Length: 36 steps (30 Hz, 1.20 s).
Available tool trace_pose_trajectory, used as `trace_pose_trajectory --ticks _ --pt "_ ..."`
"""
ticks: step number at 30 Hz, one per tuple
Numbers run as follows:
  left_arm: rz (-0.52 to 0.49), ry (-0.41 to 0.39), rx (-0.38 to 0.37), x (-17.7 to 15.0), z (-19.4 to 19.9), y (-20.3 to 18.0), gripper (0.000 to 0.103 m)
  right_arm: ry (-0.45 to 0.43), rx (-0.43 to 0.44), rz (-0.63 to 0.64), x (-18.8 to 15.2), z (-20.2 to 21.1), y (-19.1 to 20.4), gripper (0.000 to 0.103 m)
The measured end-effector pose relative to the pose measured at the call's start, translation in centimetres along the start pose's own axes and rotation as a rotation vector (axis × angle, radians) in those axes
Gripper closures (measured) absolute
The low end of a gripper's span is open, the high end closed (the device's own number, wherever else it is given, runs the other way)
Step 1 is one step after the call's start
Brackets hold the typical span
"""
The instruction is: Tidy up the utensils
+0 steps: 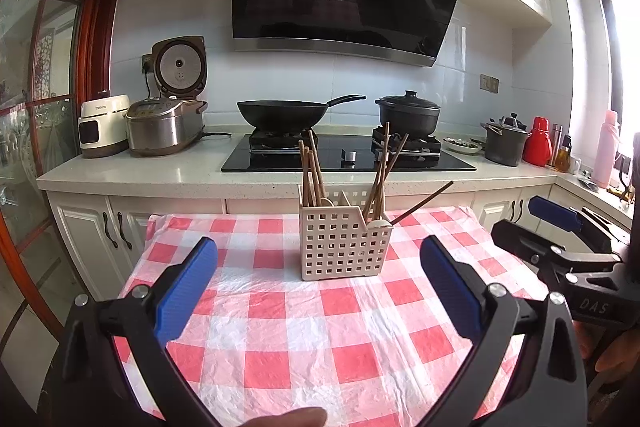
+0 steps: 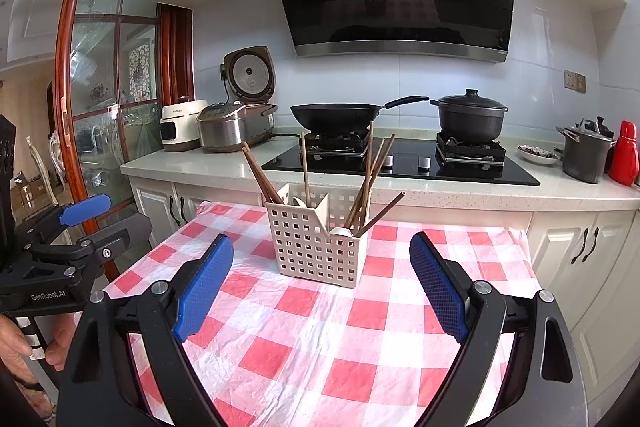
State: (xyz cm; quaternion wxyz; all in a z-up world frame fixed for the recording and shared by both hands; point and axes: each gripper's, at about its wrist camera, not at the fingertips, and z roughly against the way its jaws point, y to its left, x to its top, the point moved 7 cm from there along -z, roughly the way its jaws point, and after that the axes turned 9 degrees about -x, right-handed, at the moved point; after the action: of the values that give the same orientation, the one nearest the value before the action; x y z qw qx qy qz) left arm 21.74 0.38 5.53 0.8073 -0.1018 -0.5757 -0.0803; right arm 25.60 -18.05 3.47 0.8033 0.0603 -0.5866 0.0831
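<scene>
Here, both tools gape wide and hold nothing: left tool [image 1: 318, 291], right tool [image 2: 322, 291]. Utensil caddy [image 1: 344, 243] stands at 12 o'clock on the checked table [image 1: 304, 339] (chopsticks [image 1: 312, 167] splayed). Approach from above, gripping one stick near its top.

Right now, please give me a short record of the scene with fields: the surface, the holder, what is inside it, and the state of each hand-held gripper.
surface: table with red and white checked cloth
holder: cream plastic basket, upright near the cloth's far edge
contents: wooden chopsticks in the left part, darker chopsticks in the right part, one leaning far out to the right; pale spoon at the right front
left hand-held gripper: open, holding nothing
right hand-held gripper: open, holding nothing
</scene>
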Motion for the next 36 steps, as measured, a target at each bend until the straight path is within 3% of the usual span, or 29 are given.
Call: trace_pose_trajectory --ticks 36 --pt "-0.004 0.022 0.000 -0.65 -0.29 -0.01 0.005 0.008 -0.004 -0.003 -0.34 -0.34 0.19 0.018"
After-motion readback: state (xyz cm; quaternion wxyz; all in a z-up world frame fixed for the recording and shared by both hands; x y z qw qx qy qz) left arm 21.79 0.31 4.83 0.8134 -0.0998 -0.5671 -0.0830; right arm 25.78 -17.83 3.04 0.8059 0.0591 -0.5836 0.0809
